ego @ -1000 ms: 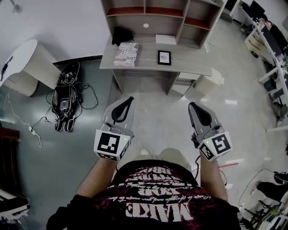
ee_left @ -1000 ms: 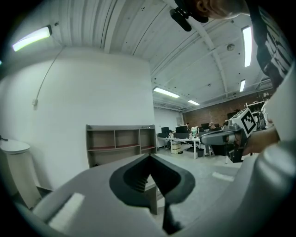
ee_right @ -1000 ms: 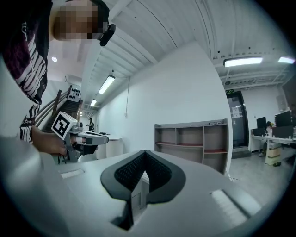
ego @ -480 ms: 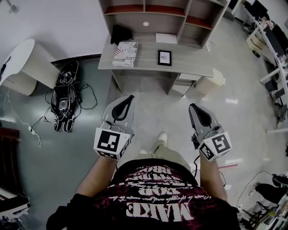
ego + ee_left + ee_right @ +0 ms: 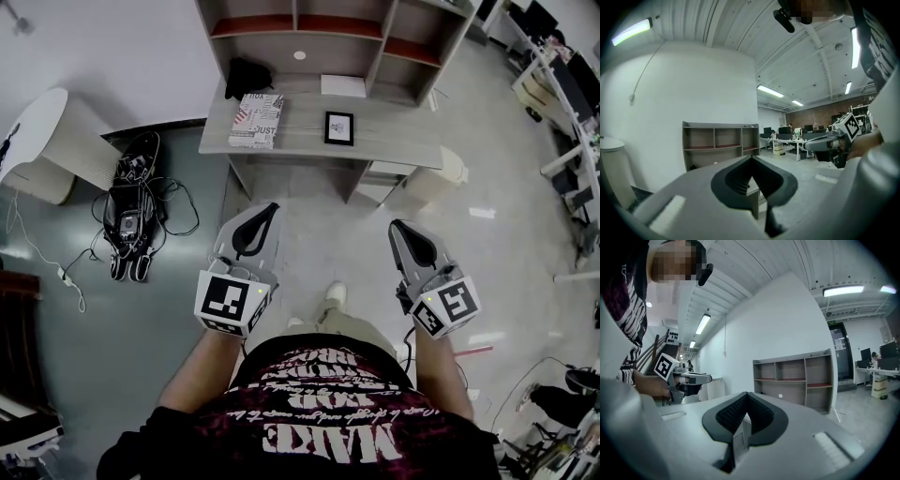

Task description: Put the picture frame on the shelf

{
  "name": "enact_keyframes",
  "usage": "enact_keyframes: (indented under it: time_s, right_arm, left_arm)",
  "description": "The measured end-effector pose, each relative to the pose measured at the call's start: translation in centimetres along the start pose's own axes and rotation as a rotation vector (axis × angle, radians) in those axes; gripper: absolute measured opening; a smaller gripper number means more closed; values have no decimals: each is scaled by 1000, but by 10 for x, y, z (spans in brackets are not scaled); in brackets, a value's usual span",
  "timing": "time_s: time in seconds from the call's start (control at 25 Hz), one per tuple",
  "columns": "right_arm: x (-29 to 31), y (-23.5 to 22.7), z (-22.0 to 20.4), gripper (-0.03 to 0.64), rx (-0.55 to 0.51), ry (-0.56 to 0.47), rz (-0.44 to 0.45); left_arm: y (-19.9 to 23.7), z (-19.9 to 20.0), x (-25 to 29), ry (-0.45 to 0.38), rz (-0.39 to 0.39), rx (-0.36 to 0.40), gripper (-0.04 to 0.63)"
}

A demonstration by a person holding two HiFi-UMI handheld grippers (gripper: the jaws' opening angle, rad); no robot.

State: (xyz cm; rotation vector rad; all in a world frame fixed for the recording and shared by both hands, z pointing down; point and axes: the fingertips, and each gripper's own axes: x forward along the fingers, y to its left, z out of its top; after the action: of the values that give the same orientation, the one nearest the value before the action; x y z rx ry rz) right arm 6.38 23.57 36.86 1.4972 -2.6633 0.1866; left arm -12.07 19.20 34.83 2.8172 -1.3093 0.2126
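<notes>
Facing desk point(image 5: 398, 141) with left gripper point(image 5: 273, 206) and right gripper point(image 5: 395, 225) pressed together, empty; recommend spreading jaws before squaring to picture frame point(image 5: 339, 127) near front edge, then raising to shelf point(image 5: 387, 49).

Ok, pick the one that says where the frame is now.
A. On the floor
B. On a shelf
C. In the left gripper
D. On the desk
D: the frame sits on the desk, in front of the shelf and not yet on it.
</notes>
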Motion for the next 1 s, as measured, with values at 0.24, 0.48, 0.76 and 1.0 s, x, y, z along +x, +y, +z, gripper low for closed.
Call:
enact_keyframes:
  time_s: [0.24, 0.48, 0.76, 1.0]
  right_arm:
    - [-2, -10, 1, 28, -1, 1, -7]
    - [-5, -11, -2, 28, 2, 7, -7]
    - [-9, -12, 0, 28, -5, 4, -5]
    - [-9, -12, -1, 28, -2, 1, -3]
  left_arm:
    - [-4, -1, 9, 4, -7, -5, 0]
    - [-6, -5, 8, 2, -6, -8, 0]
    - [-10, -3, 7, -2, -5, -12, 0]
    - [-10, -7, 7, 9, -6, -12, 0]
